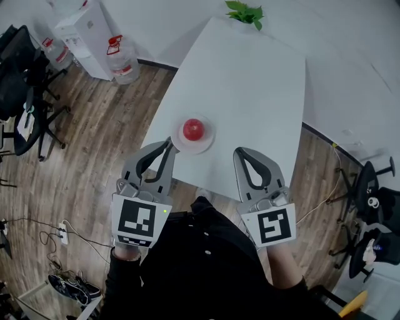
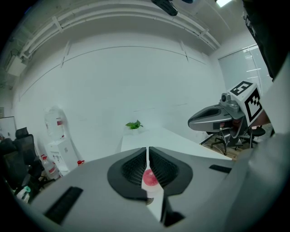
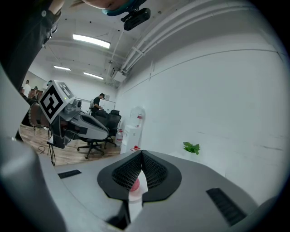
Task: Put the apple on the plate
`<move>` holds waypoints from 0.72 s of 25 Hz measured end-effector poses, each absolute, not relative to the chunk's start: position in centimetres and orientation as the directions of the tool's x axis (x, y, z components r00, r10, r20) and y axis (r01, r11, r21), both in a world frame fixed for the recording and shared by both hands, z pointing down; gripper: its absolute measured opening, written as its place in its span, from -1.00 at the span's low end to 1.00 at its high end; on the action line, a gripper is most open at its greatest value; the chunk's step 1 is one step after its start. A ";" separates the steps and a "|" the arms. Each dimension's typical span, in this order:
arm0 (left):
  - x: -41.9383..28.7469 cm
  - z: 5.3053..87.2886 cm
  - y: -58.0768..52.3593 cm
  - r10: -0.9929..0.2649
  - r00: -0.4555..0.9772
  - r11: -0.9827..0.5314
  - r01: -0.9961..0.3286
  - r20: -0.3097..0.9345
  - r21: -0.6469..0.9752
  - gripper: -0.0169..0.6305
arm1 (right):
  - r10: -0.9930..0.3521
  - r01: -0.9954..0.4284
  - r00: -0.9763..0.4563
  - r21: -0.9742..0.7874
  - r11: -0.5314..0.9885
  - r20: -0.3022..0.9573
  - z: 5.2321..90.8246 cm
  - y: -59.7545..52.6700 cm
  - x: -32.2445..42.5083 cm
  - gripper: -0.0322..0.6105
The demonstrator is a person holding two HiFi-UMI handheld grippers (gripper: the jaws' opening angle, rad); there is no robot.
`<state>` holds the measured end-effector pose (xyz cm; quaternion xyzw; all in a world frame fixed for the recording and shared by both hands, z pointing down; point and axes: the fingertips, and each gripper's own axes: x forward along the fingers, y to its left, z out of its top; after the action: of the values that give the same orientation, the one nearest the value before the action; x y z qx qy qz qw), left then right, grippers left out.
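A wood-plank floor runs under a long white table (image 1: pixel 262 94) set against a pale wall, with a small green leafy plant (image 1: pixel 245 12) at its far end. To the left stand a white water dispenser (image 1: pixel 84 34), clear water bottles with red caps (image 1: pixel 122 62) and black office chairs (image 1: pixel 25 94).

The round red apple (image 1: pixel 194 130) sits on the small white round plate (image 1: pixel 201 148), which lies on the table close to its near left edge.

The person, in a black buttoned garment (image 1: pixel 206 250), holds both tools out in front of the body, side by side and well apart, each pointing forward over the near table edge and tipped slightly downward. The left hand (image 1: pixel 128 251) grips the grey left gripper (image 1: pixel 169 142) behind its black-and-white marker cube. Its tip lies just beside the plate's near left rim; whether it touches cannot be judged. In the left gripper view its ribbed black pads are clenched together with only a thin slit between them and nothing held; the apple shows beyond them, lower down.

The grey right gripper (image 1: pixel 239 152) hangs to the right of the plate, apart from it, above the table edge. In the right gripper view its jaws meet at the tips, closed on nothing, with the apple visible past them.
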<state>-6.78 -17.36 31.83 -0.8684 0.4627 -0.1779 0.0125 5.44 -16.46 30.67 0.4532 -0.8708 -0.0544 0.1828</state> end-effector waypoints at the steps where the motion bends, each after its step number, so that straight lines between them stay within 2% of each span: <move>1: -6.8 31.8 -17.4 -0.808 0.509 -0.571 -0.799 0.295 -0.186 -0.86 | -0.809 -0.769 -0.523 0.260 0.584 0.269 30.7 -16.5 5.4 -0.77; 18: -6.7 32.0 -17.5 -0.809 0.514 -0.572 -0.801 0.285 -0.178 -0.86 | -0.805 -0.770 -0.520 0.252 0.587 0.286 31.2 -16.0 5.3 -0.77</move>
<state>-6.67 -17.54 31.96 -0.8701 0.4624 -0.1700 0.0122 5.32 -15.98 31.16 0.4522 -0.8705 -0.0471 0.1885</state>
